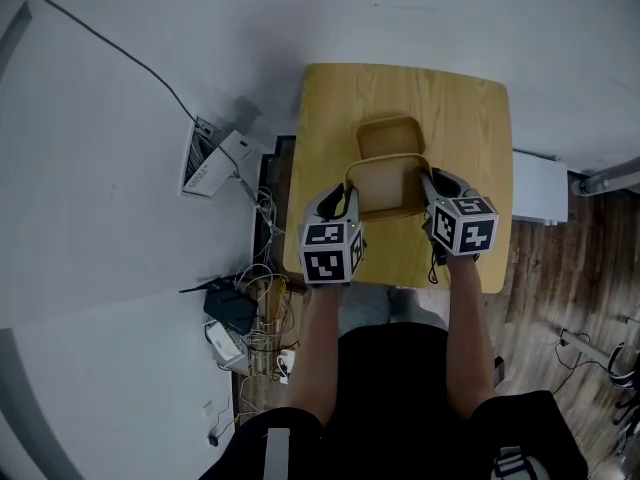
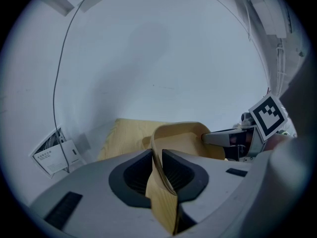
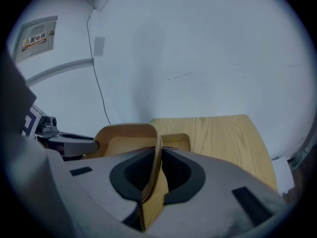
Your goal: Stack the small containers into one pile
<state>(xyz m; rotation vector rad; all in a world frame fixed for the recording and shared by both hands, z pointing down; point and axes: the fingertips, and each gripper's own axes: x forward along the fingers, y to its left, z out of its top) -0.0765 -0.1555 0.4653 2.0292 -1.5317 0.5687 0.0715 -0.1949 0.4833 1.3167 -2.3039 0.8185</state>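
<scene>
A tan square container (image 1: 388, 184) is lifted above the small wooden table (image 1: 470, 118), held by both grippers. My left gripper (image 1: 347, 206) is shut on its left wall (image 2: 157, 168). My right gripper (image 1: 431, 190) is shut on its right wall (image 3: 154, 172). A second, smaller tan container (image 1: 389, 135) rests on the table just beyond the held one; its rim (image 3: 174, 138) shows past the held wall in the right gripper view. From the left gripper view the right gripper's jaw (image 2: 225, 138) is seen clamped on the far wall.
The table is small, with its edges close on all sides. Left of it on the floor lie a white box (image 1: 210, 163), a cable (image 1: 110, 43) and a tangle of wires (image 1: 250, 318). A white unit (image 1: 538, 188) stands right of the table.
</scene>
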